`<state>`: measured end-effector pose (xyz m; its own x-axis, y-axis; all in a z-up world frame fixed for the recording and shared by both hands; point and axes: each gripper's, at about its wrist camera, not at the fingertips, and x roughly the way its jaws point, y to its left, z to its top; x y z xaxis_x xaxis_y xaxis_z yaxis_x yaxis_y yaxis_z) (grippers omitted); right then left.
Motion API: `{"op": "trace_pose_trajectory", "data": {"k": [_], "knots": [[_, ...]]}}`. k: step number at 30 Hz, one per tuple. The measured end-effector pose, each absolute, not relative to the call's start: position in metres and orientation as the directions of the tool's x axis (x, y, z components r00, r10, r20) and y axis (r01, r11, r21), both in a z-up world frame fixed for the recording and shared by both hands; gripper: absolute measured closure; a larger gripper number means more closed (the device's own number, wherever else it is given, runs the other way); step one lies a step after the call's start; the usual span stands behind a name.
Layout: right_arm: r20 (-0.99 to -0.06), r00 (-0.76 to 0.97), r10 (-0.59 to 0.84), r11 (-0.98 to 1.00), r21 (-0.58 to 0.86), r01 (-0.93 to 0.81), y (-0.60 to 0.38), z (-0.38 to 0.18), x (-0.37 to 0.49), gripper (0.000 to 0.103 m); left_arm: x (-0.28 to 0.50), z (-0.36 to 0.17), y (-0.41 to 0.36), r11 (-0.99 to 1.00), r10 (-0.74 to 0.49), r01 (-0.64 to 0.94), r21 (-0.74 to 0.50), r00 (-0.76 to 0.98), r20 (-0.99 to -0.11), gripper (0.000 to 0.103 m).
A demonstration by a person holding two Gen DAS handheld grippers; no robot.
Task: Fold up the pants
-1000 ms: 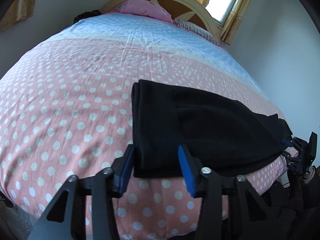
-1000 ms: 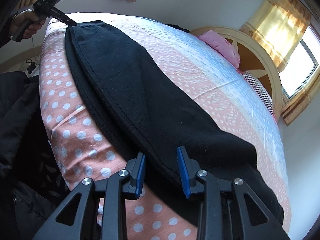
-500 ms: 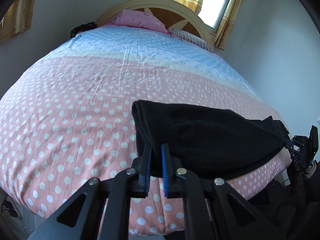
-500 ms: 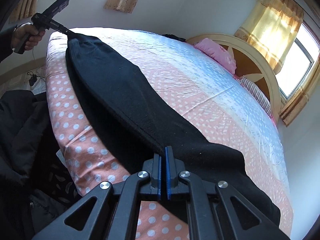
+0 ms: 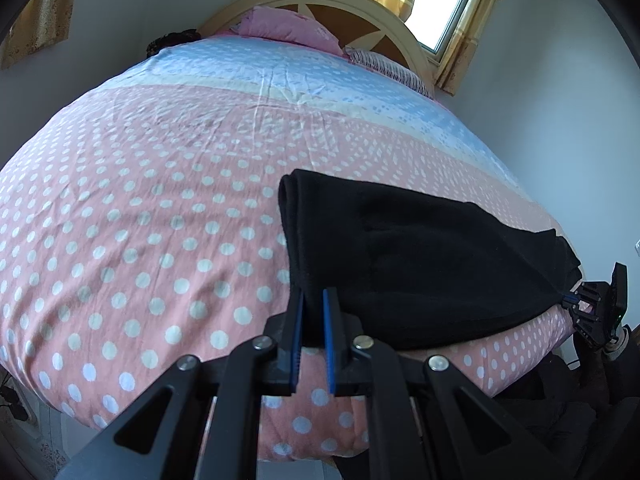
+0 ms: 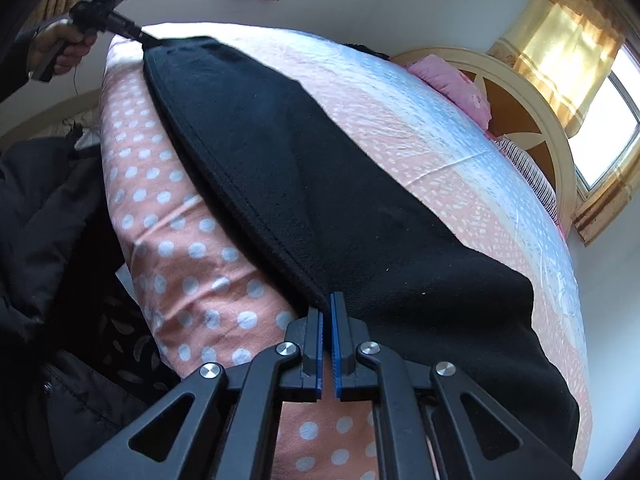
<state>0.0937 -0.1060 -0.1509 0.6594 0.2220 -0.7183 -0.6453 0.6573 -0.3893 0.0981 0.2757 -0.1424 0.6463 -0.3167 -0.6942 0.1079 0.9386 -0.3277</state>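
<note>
Left wrist view: the black fleece pants [image 5: 420, 256], already doubled lengthwise into one long strip, lie along the near edge of the bed with the pink, white-dotted cover [image 5: 132, 240]. The left gripper [image 5: 311, 312] is clamped on the near corner at the strip's left end, its blue-padded jaws drawn close with black cloth between them. From this gripper the long axis of the pants runs away to the right, parallel to the bed's edge, and ends at the right gripper [image 5: 570, 300], seen small at the far right, pinching the opposite corner.

Right wrist view: the same axis appears from the other end. The right gripper [image 6: 328, 316] is pressed together on the hemmed near edge of the pants [image 6: 320, 200], and the strip stretches away up and to the left to the left gripper [image 6: 140, 36], held in the person's hand [image 6: 60, 50].

Each gripper thus holds one end, on the edge nearest the person, with the cloth drawn fairly straight between them. As a judgement, the next fold turns on this axis: one end must travel along the strip's length toward the other to halve it, and neither gripper is nearer the middle.
</note>
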Motion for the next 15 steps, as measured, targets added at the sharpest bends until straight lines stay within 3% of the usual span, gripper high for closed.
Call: {"op": "trace_pose_trajectory", "data": {"k": [5, 8, 9, 10, 11, 12, 13, 15], "knots": [[-0.756, 0.626, 0.193, 0.644, -0.384, -0.662, -0.104, -0.161, 0.095, 0.1, 0.092, -0.142, 0.276, 0.941, -0.315, 0.12, -0.316, 0.648, -0.693, 0.093], [-0.727, 0.651, 0.219, 0.654, -0.386, -0.651, -0.105, -0.163, 0.093, 0.098, 0.092, -0.144, 0.277, 0.947, -0.294, 0.103, -0.303, 0.652, -0.699, 0.085], [-0.73, 0.647, 0.219, 0.662, -0.376, -0.648, -0.107, -0.162, 0.094, 0.09, 0.09, -0.143, 0.278, 0.952, -0.277, 0.092, -0.29, 0.659, -0.699, 0.085], [-0.727, 0.657, 0.201, 0.67, -0.387, -0.633, -0.109, -0.16, 0.095, 0.071, 0.086, -0.139, 0.28, 0.96, -0.248, 0.075, -0.269, 0.67, -0.7, 0.077], [-0.715, 0.676, 0.177, 0.676, -0.411, -0.612, -0.111, -0.158, 0.095, 0.06, 0.082, -0.134, 0.281, 0.97, -0.211, 0.055, -0.239, 0.682, -0.701, 0.063], [-0.699, 0.698, 0.154, 0.682, -0.436, -0.587, -0.114, -0.156, 0.095, 0.046, 0.079, -0.128, 0.282, 0.977, -0.178, 0.044, -0.206, 0.696, -0.696, 0.056], [-0.689, 0.708, 0.154, 0.693, -0.436, -0.575, -0.119, -0.153, 0.094, 0.045, 0.074, -0.121, 0.282, 0.985, -0.14, 0.034, -0.167, 0.716, -0.684, 0.045], [-0.686, 0.706, 0.175, 0.727, -0.394, -0.563, -0.132, -0.144, 0.096, 0.045, 0.07, -0.108, 0.28, 0.993, -0.096, 0.025, -0.116, 0.745, -0.66, 0.043]]}}
